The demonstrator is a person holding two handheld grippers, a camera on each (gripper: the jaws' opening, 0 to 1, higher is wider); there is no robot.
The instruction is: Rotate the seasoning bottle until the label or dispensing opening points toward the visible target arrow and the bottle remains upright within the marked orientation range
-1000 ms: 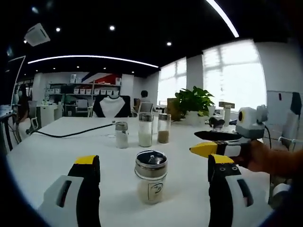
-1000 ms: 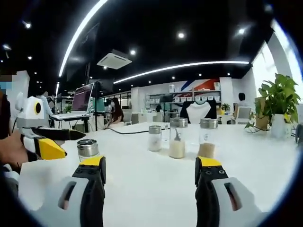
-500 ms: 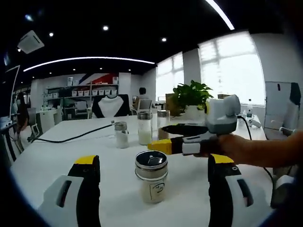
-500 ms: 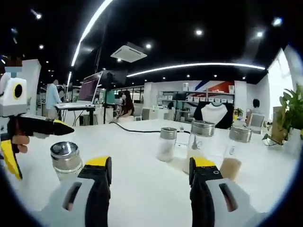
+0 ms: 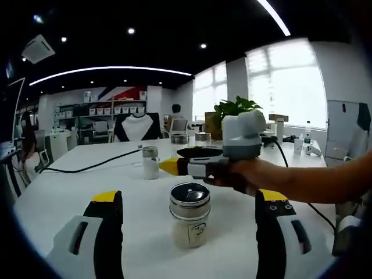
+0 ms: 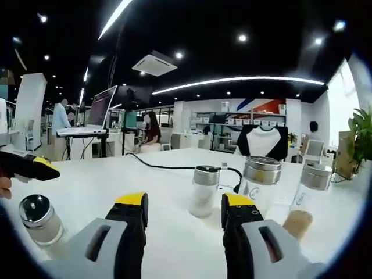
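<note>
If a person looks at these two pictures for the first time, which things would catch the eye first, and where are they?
In the left gripper view, the seasoning bottle with a shiny metal lid stands upright on the white table, between the left gripper's own yellow-tipped jaws. Just behind it the right gripper reaches in from the right, held by a hand. In the right gripper view, the right gripper is open toward a small white shaker.

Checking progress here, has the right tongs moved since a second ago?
Yes. In the left gripper view, the right tongs has swept leftward across the table, from near the plant to above the near seasoning bottle, toward the small shaker.
</note>
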